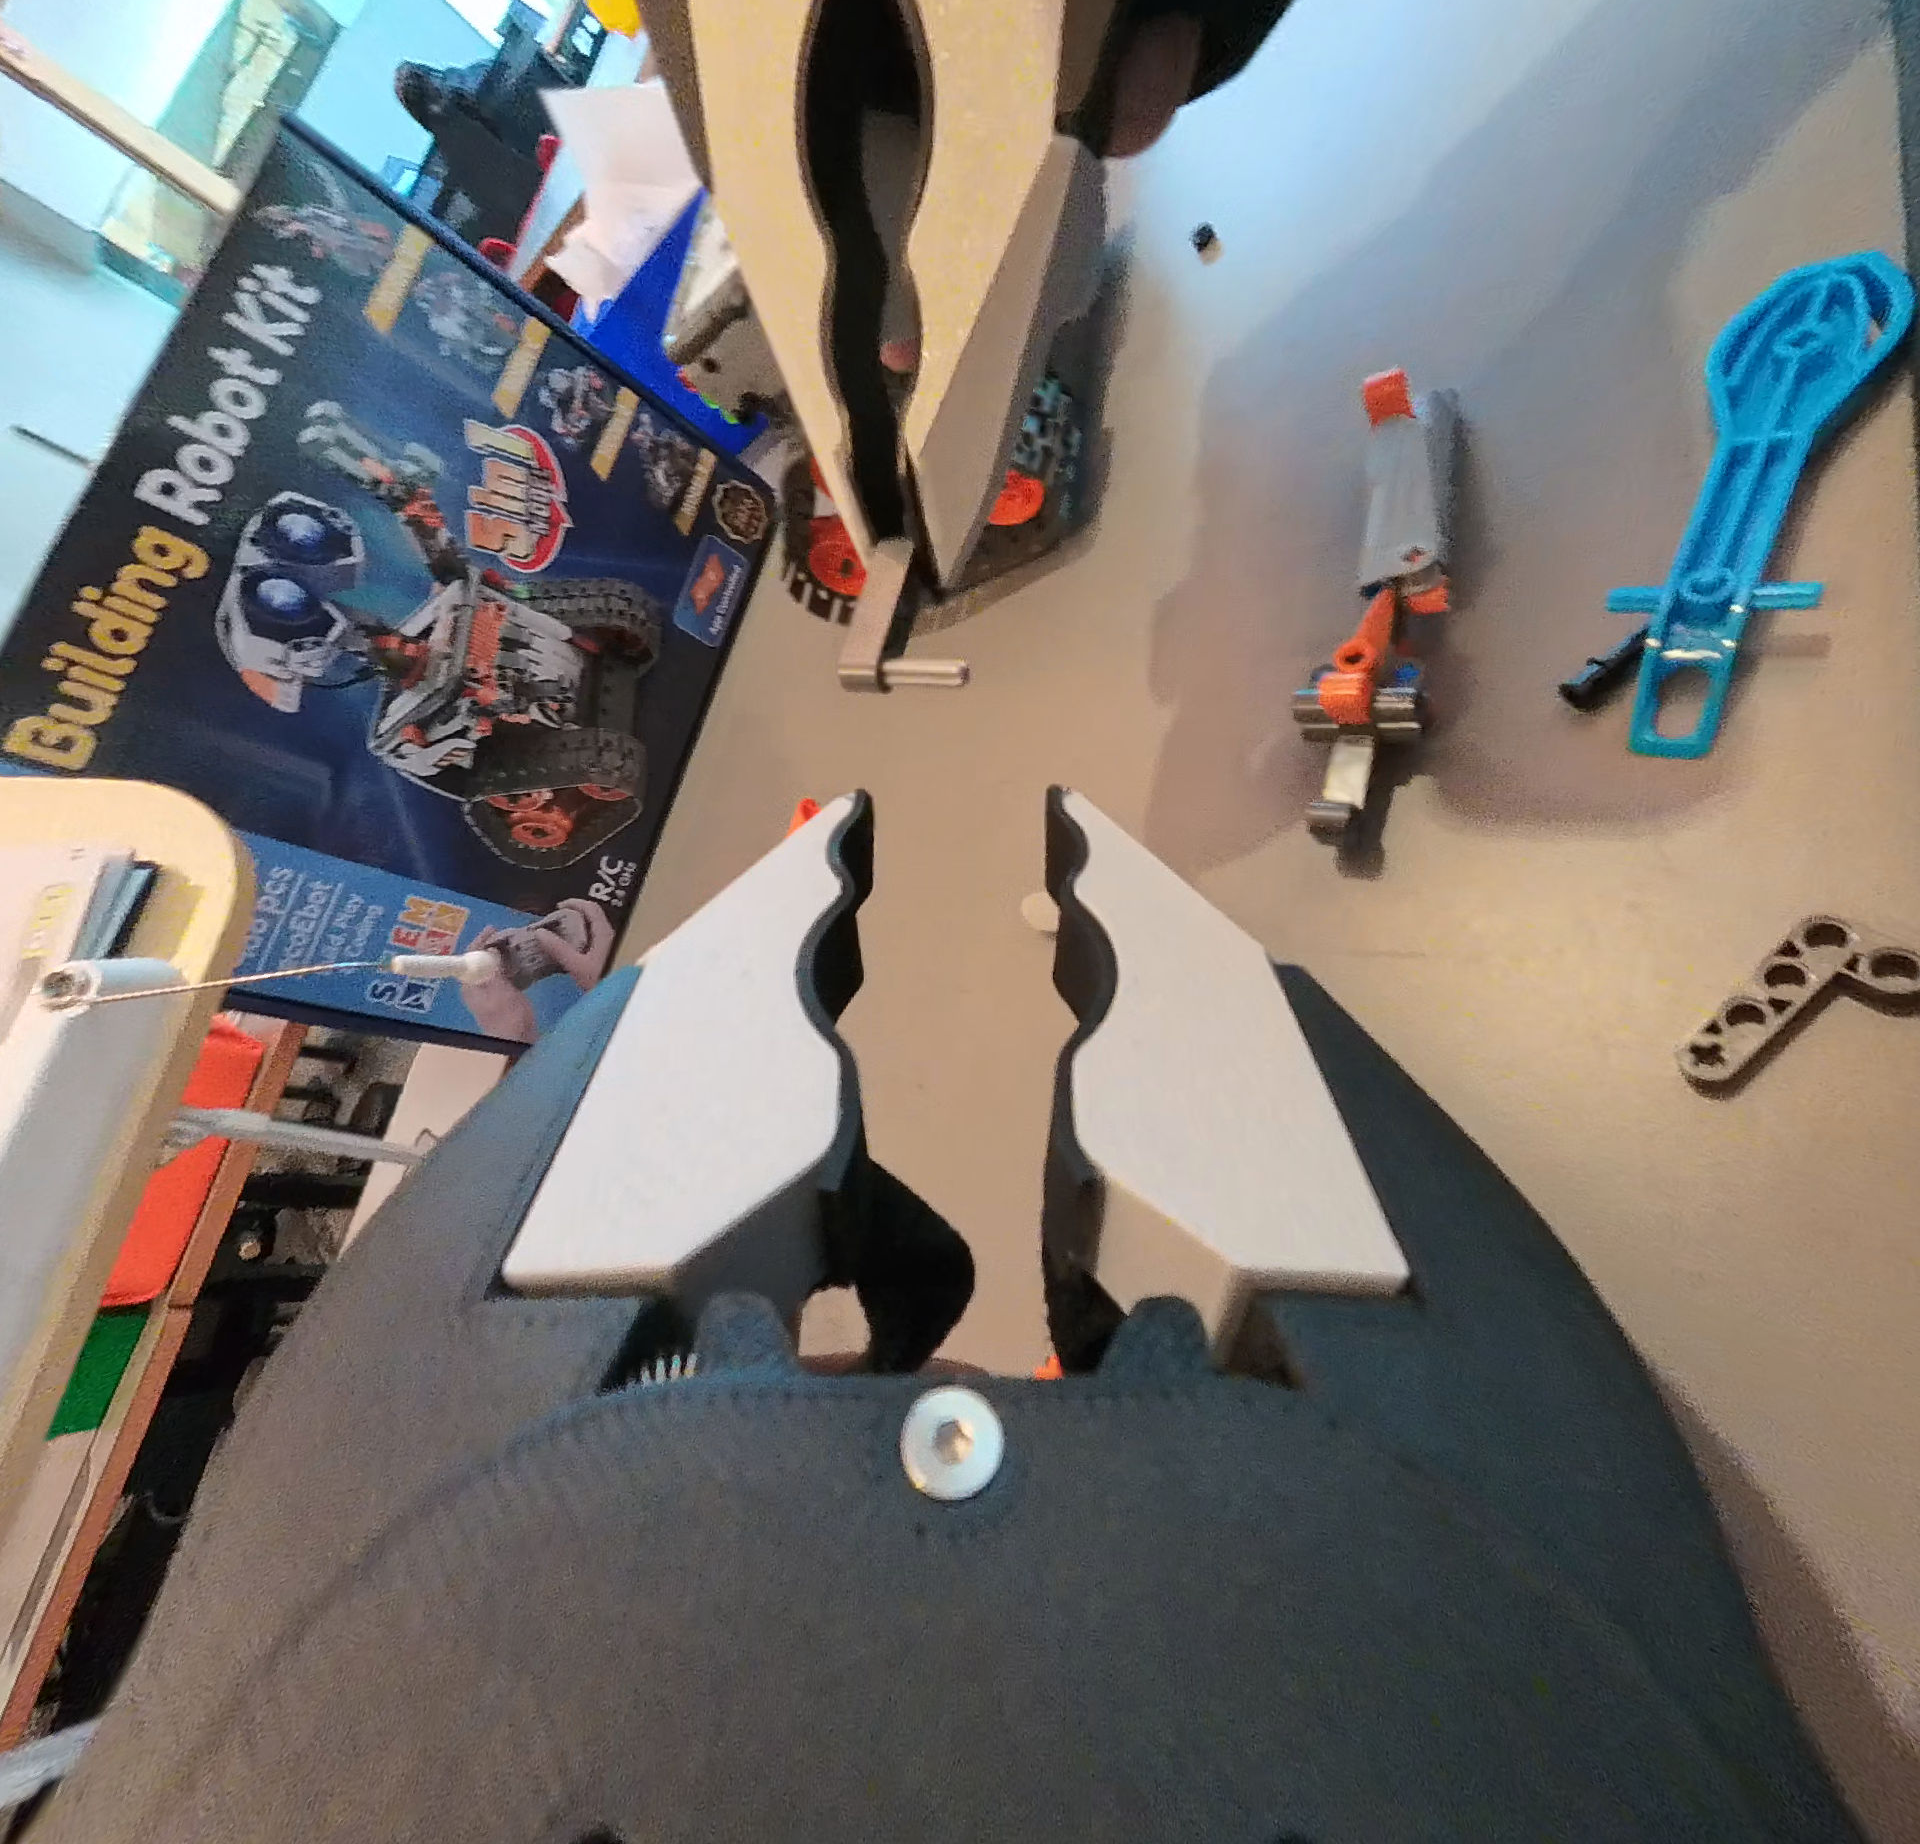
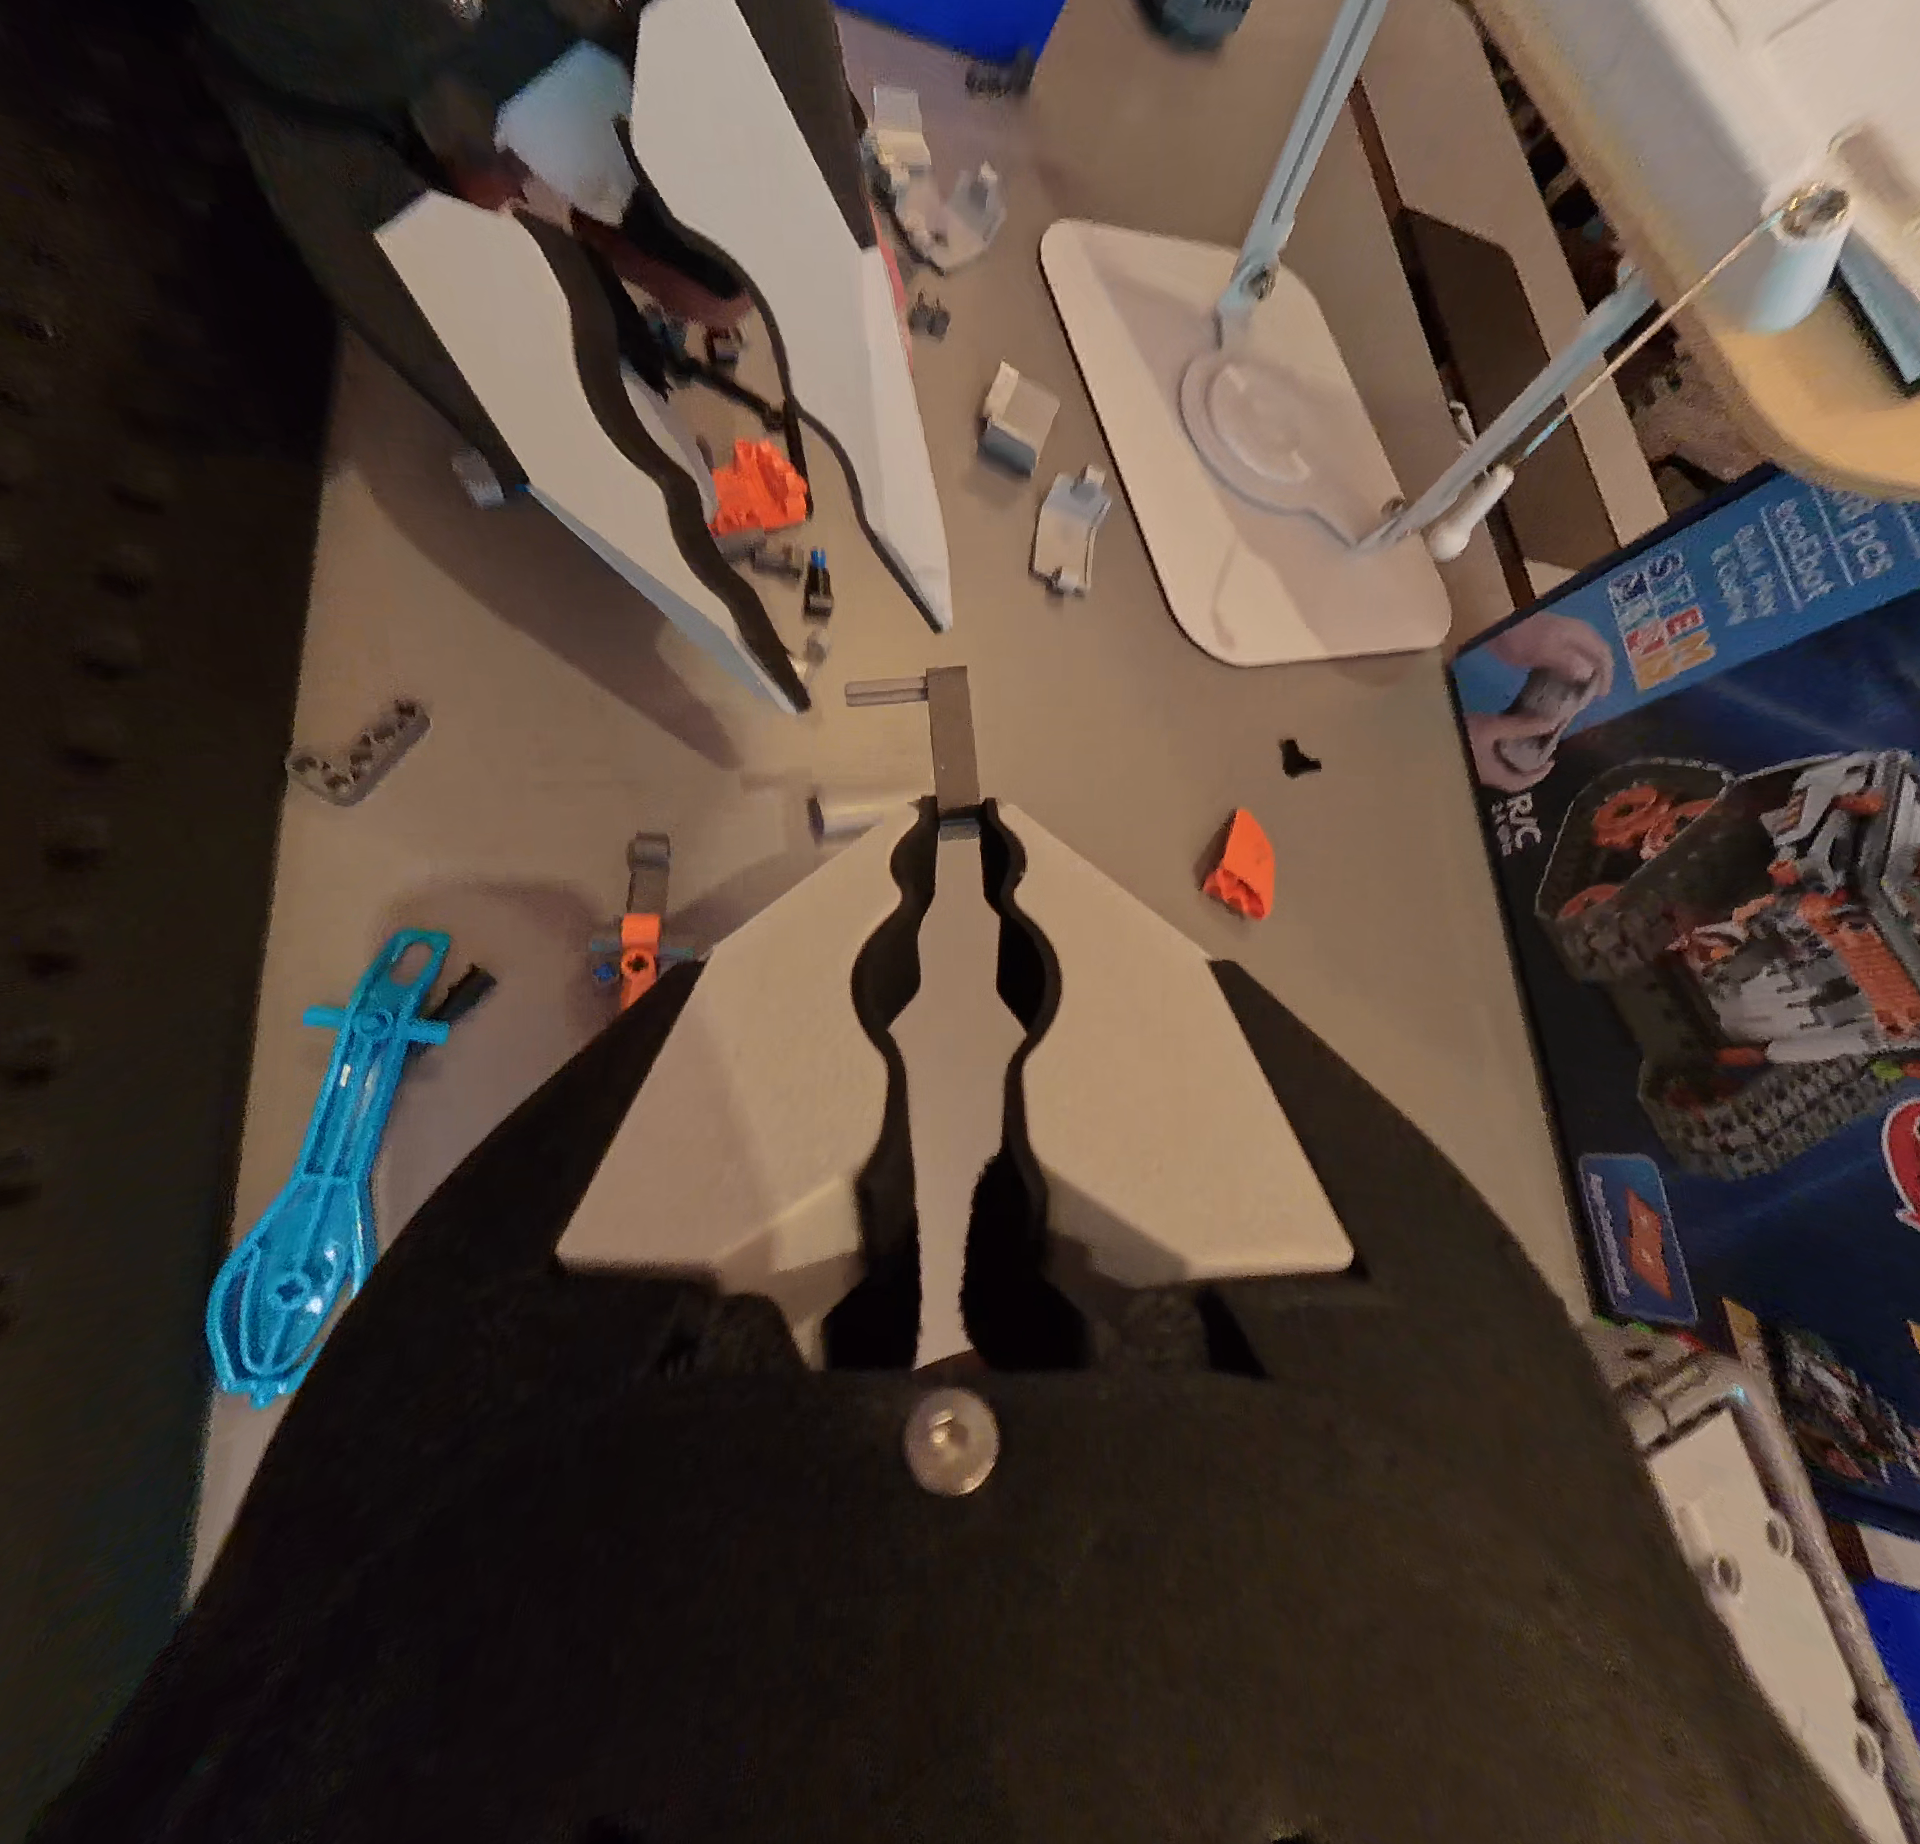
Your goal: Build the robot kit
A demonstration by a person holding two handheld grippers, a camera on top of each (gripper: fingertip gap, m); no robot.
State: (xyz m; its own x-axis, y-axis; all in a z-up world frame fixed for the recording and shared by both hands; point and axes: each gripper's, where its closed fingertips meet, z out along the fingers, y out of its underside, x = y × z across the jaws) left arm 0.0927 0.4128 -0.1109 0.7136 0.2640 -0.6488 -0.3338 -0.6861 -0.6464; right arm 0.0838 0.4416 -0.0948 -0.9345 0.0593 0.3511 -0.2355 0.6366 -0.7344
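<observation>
The right gripper (image 2: 954, 812) pinches a grey L-shaped piece (image 2: 948, 729) at its tips, jaws nearly closed, holding it clear above the table (image 2: 1091, 755). The left gripper (image 1: 956, 807) faces it, jaws parted and empty, a short gap away. Loose parts lie around: a blue tool (image 1: 1756, 506), a grey holed beam (image 1: 1787, 1005). The held end of the piece is hidden; perhaps a peg.

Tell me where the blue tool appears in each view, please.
Left wrist view: blue tool lies at the far right on the table, right of the grey-orange assembly.
Right wrist view: blue tool lies at the lower left, left of the right gripper.
Shared landmark: the kit box.
</observation>
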